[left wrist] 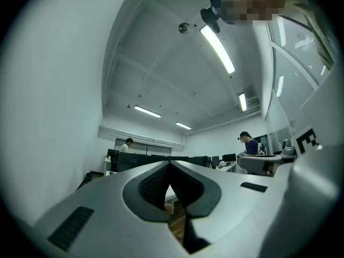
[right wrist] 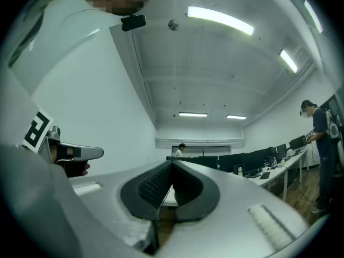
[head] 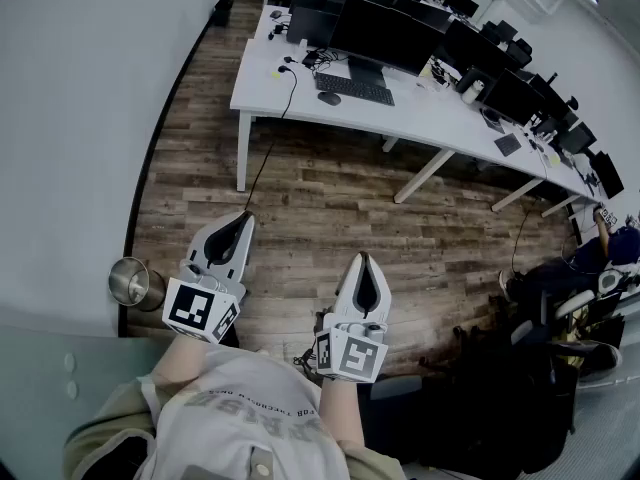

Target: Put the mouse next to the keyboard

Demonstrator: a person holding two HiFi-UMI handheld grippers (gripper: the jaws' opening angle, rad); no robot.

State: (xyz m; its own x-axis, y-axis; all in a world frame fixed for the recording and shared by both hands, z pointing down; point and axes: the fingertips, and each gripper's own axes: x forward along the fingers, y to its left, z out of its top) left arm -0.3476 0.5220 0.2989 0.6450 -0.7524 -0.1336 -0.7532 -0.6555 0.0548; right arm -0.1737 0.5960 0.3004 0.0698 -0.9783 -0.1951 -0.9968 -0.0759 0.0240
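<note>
A dark mouse (head: pixel 329 99) lies on the white desk (head: pixel 262 76) just left of a black keyboard (head: pixel 355 89), far ahead across the wooden floor. My left gripper (head: pixel 246 218) is held near my body at the lower left, jaws shut and empty. Beside it my right gripper (head: pixel 364 259) is shut and empty too. Both point toward the desk, well short of it. In the left gripper view the left gripper (left wrist: pixel 170 164) has its tips closed; the right gripper (right wrist: pixel 172 164) looks the same in the right gripper view.
Black monitors (head: pixel 380 33) line the long desk row. A cable (head: pixel 268 143) hangs from the desk to the floor. A metal bin (head: pixel 130 281) stands by the white wall at the left. A seated person (head: pixel 590 263) and dark chairs (head: pixel 500 378) fill the right side.
</note>
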